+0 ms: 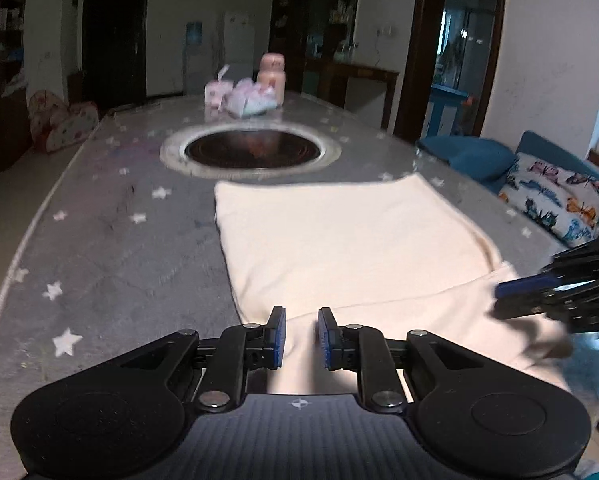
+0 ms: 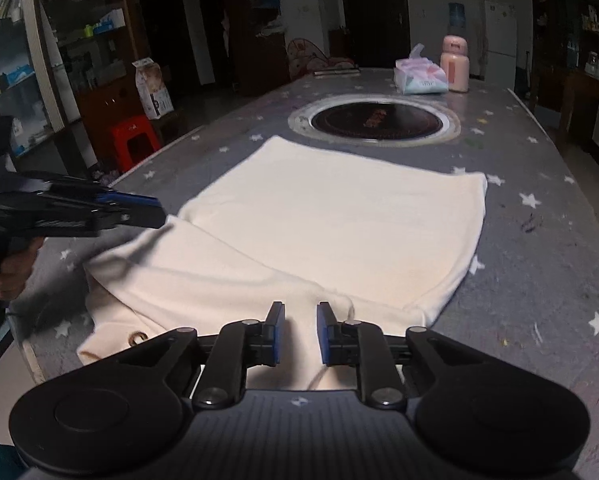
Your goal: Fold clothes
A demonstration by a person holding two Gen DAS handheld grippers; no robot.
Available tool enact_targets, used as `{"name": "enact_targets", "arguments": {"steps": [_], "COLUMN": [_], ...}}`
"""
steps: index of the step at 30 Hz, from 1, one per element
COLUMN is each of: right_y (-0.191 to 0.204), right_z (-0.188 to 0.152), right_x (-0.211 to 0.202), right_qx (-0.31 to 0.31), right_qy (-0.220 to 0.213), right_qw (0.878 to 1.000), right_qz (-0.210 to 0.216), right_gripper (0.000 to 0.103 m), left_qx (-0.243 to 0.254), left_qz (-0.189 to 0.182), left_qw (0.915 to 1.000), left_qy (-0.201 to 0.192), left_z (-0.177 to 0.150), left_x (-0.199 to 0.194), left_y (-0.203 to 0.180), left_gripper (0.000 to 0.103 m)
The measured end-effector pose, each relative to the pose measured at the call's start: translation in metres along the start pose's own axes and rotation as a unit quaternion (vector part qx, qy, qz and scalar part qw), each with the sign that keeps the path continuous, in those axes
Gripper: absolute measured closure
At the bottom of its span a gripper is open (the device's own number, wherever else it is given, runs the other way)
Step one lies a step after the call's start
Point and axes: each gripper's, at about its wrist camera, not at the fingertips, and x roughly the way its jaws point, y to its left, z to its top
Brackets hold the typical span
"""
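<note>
Both the left claw (image 1: pixel 301 330) and right claw (image 2: pixel 300 329) hover narrowly parted, gripping nothing, over the cream knitted garment (image 2: pixel 331 220) lying partly folded on the star-patterned grey tabletop (image 2: pixel 539 240), seemingly poised to pinch its near edge.

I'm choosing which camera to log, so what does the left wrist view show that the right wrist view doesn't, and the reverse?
Only the left wrist view shows the blue sofa with a butterfly-print cushion beside the table.

Only the right wrist view shows the red plastic stool, the cluttered shelves and the metal eyelet at the garment's near edge.

Both show the cream folded garment on the grey star-print tablecloth, the round inset cooktop, the pink bottle, and both open tongs, left and right.
</note>
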Motion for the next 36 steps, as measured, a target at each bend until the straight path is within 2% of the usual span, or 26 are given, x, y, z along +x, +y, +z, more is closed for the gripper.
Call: {"name": "enact_targets", "arguments": {"steps": [5,8,12,15,19,23,29,32,34,36], "right_y": [-0.002,0.004,0.012,0.018,0.022,0.028,0.043,0.049,0.053,0.054], "right_z": [-0.002,-0.002,-0.01,-0.017,-0.018,-0.015,-0.006,-0.005,-0.006,-0.007], "right_x": [-0.008,-0.016,-0.018,-0.019,-0.026,-0.026,-0.015,-0.005,0.001,-0.001], "right_qx": [-0.006,-0.024,-0.047,-0.064,-0.077,-0.095,-0.114,-0.12,-0.123,-0.124], "right_qy": [0.002,0.001,0.016,0.028,0.03,0.026,0.017,0.022,0.026,0.024], "right_qw": [1.0,1.0,0.999,0.997,0.996,0.995,0.992,0.99,0.989,0.989], "right_qz": [0.001,0.011,0.017,0.022,0.025,0.032,0.059,0.071,0.073,0.07], "right_gripper": [0.085,0.08,0.08,0.08,0.08,0.08,0.08,0.08,0.086,0.097], "left_qx": [-0.002,0.025,0.059,0.1,0.124,0.118,0.085,0.067,0.061,0.062], "left_qz": [0.012,0.007,-0.007,0.008,0.002,-0.012,-0.018,-0.024,-0.029,-0.031], "left_qw": [0.9999,0.9996,0.9982,0.995,0.9922,0.9925,0.9962,0.9975,0.9977,0.9976], "left_qy": [-0.006,-0.014,-0.012,0.0,-0.018,-0.031,-0.004,0.004,0.005,0.003], "left_z": [0.0,-0.005,-0.017,-0.031,-0.029,-0.017,-0.01,-0.011,-0.013,-0.013], "left_x": [-0.007,-0.023,-0.034,-0.035,-0.046,-0.041,-0.015,-0.009,-0.008,-0.008], "left_y": [0.002,-0.009,-0.022,-0.033,-0.046,-0.052,-0.045,-0.04,-0.038,-0.039], "left_gripper": [0.082,0.082,0.081,0.081,0.081,0.081,0.081,0.076,0.07,0.067]}}
